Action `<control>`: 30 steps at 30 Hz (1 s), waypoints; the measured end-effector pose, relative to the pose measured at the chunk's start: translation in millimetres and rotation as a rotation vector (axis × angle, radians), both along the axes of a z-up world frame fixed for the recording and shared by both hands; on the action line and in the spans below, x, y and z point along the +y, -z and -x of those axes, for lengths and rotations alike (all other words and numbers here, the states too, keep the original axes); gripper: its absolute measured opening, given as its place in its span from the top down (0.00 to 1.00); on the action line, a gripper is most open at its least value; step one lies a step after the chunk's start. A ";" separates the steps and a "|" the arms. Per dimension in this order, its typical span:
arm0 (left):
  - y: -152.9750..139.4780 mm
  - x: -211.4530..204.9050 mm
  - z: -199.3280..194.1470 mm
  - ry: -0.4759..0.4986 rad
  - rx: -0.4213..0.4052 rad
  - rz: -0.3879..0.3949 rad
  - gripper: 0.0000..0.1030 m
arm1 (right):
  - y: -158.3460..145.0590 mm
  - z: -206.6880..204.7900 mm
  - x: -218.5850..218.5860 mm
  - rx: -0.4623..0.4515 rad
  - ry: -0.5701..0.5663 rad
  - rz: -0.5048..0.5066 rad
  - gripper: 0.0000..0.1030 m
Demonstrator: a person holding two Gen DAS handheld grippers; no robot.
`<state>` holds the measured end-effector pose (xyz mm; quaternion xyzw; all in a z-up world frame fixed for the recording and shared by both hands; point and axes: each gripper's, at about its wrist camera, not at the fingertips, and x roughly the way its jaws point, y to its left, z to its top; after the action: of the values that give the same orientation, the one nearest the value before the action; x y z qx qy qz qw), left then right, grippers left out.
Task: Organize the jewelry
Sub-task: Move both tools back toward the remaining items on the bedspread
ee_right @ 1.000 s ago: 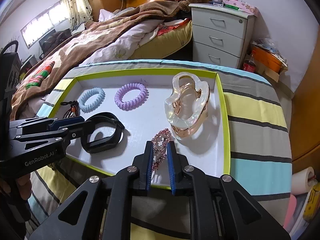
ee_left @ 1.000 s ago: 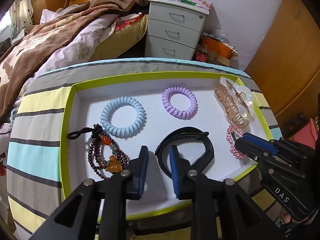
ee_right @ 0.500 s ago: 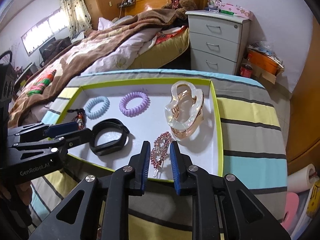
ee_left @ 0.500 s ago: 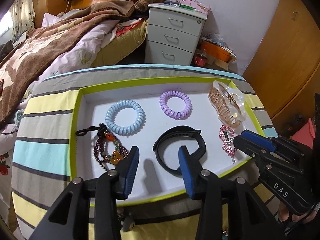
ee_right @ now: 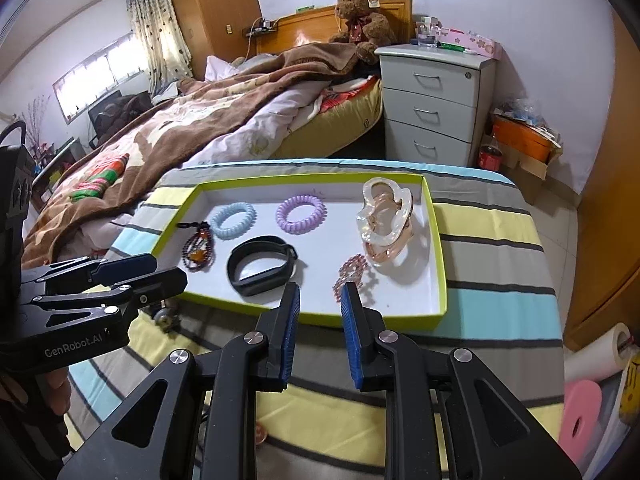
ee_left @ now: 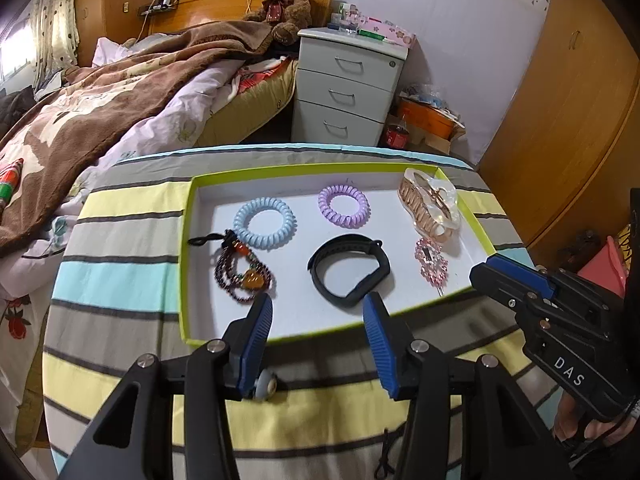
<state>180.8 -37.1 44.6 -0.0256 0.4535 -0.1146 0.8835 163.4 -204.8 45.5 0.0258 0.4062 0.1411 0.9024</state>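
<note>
A white tray with a lime-green rim [ee_left: 186,264] [ee_right: 442,276] lies on the striped table. In it lie a blue coil hair tie [ee_left: 265,223] [ee_right: 233,220], a purple coil hair tie [ee_left: 343,205] [ee_right: 300,214], a clear and rose-gold claw clip [ee_left: 430,208] [ee_right: 386,224], a pink rhinestone clip [ee_left: 431,264] [ee_right: 354,270], a black wristband [ee_left: 349,270] [ee_right: 260,266] and a dark bead bracelet [ee_left: 244,270] [ee_right: 198,248]. My left gripper [ee_left: 318,320] [ee_right: 136,274] is open and empty above the tray's near rim. My right gripper [ee_right: 320,300] [ee_left: 494,272] is open and empty just short of the pink clip.
A small round trinket [ee_left: 266,386] [ee_right: 165,315] lies on the striped cloth [ee_left: 120,280] before the tray. A bed with a brown blanket [ee_left: 100,108] stands behind left, a grey drawer chest [ee_left: 348,92] behind, and wooden wardrobe doors [ee_left: 560,120] at right.
Both grippers pulled back from the tray toward me and opened. The right one let go of the pink rhinestone clip, which now lies in the tray.
</note>
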 end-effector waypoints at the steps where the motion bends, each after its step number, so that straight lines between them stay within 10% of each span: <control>1: -1.3 1.9 3.5 -0.003 -0.003 0.000 0.51 | -0.9 2.8 0.7 -0.003 0.000 -0.002 0.78; 30: 21.2 92.3 75.4 -0.138 0.007 0.076 0.38 | 48.5 69.2 33.5 0.087 -0.068 0.016 0.71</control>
<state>105.4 55.2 23.4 -0.0906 0.4489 -0.0706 0.8861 94.2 -171.3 -3.0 0.0110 0.4468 0.1675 0.8787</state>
